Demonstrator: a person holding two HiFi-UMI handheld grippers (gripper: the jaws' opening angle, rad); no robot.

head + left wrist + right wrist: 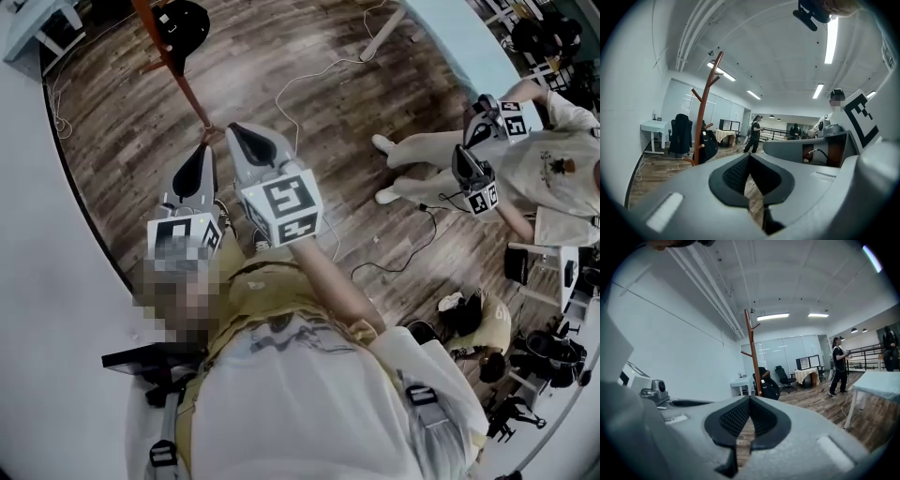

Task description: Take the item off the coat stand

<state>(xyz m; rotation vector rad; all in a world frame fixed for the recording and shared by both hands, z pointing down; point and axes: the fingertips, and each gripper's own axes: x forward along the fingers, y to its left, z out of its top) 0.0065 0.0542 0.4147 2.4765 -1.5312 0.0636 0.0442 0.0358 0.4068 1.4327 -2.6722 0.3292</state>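
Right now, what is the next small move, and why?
Probably step closer to the coat stand: the black item hanging on it is far off, and the left claw and right claw are both shut and empty.

1. The room is lit brightly and evenly by ceiling light strips (829, 42), which are blown out to white.
2. Only faint shadows are cast on the wood floor (309, 56).
3. Strong fisheye bending is seen in every view, with dark corners in both gripper views.
4. The left hand-held gripper (750, 158) is rendered soft near the lens.
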